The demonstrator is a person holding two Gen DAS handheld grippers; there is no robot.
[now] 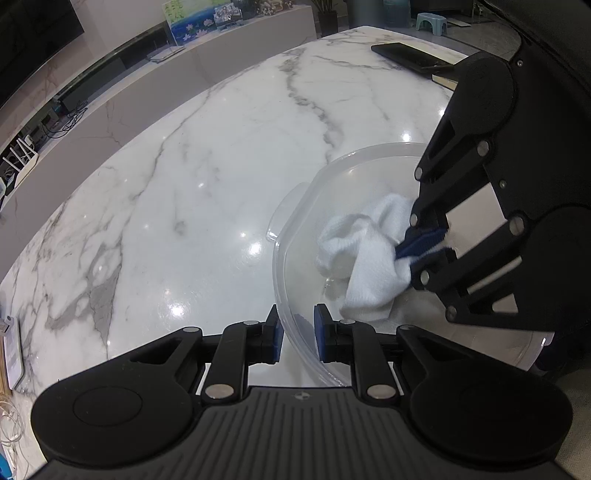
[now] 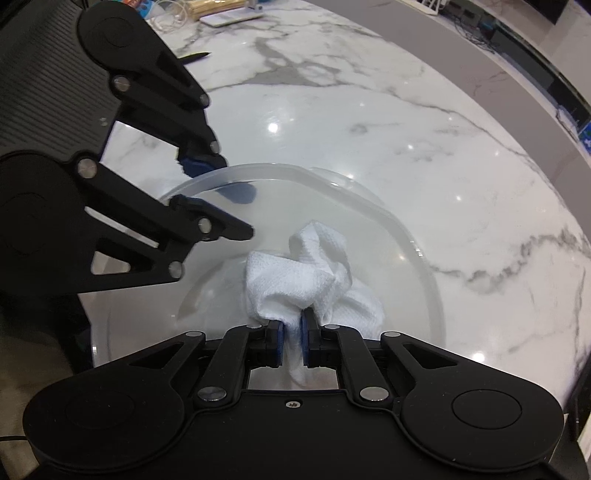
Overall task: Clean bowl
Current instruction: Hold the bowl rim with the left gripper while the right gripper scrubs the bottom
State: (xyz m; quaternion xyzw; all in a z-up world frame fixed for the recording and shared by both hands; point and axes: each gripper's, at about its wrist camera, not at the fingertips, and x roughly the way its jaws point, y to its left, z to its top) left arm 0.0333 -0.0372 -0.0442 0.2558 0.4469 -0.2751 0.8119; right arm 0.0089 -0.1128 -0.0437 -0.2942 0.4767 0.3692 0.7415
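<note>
A clear plastic bowl (image 1: 295,236) (image 2: 424,258) stands on the white marble table. My left gripper (image 1: 297,328) (image 2: 225,195) is shut on the bowl's rim, one blue pad outside the wall and one inside. A crumpled white cloth (image 1: 364,254) (image 2: 303,280) lies inside the bowl against its bottom. My right gripper (image 2: 293,332) (image 1: 410,254) is shut on a fold of that cloth and points steeply down into the bowl. The bowl's near side is hidden under the gripper bodies.
A dark phone (image 1: 410,55) lies at the table's far edge in the left wrist view. A white flat device (image 1: 13,354) (image 2: 232,16) and cables sit at another edge. A low TV cabinet (image 1: 110,85) runs beyond the table.
</note>
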